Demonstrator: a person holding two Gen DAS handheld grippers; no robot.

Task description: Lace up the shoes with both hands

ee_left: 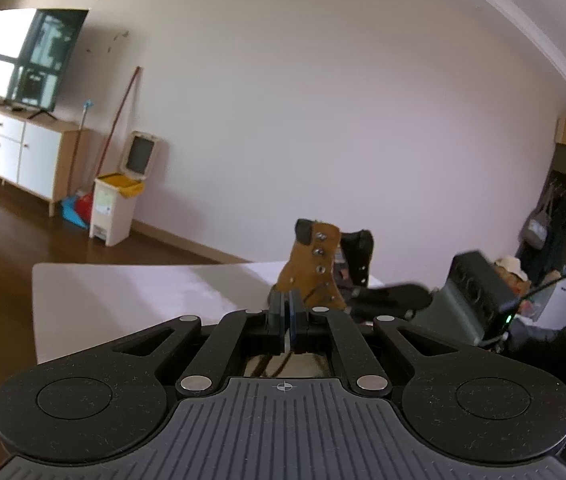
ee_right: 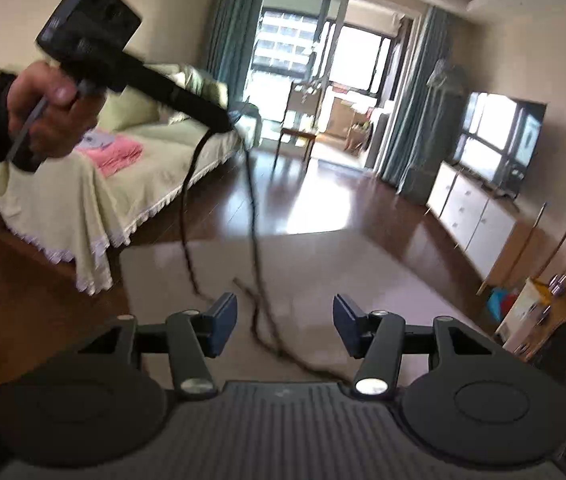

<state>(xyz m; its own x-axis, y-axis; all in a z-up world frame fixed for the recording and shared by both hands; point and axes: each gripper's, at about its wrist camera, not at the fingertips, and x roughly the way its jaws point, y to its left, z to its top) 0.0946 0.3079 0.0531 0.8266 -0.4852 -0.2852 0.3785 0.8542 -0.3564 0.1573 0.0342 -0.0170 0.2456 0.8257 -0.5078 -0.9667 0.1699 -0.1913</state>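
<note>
A tan lace-up boot (ee_left: 315, 268) with metal eyelets stands on the white table (ee_left: 123, 296), just beyond my left gripper (ee_left: 287, 312). The left gripper is shut on the dark shoelace (ee_left: 271, 364), which hangs below its fingers. In the right wrist view the left gripper (ee_right: 227, 122) is raised at upper left, held by a hand, with the lace (ee_right: 253, 216) hanging from its tip in two strands down to the table. My right gripper (ee_right: 285, 320) is open and empty, with the lace lying between its fingers. It also shows in the left wrist view (ee_left: 399, 300), beside the boot.
A second dark shoe (ee_left: 357, 256) stands behind the boot. A bin (ee_left: 117, 204), a TV cabinet (ee_left: 15, 148) and a broom stand by the wall. A sofa with a pale cover (ee_right: 83, 184) is at the left of the right wrist view.
</note>
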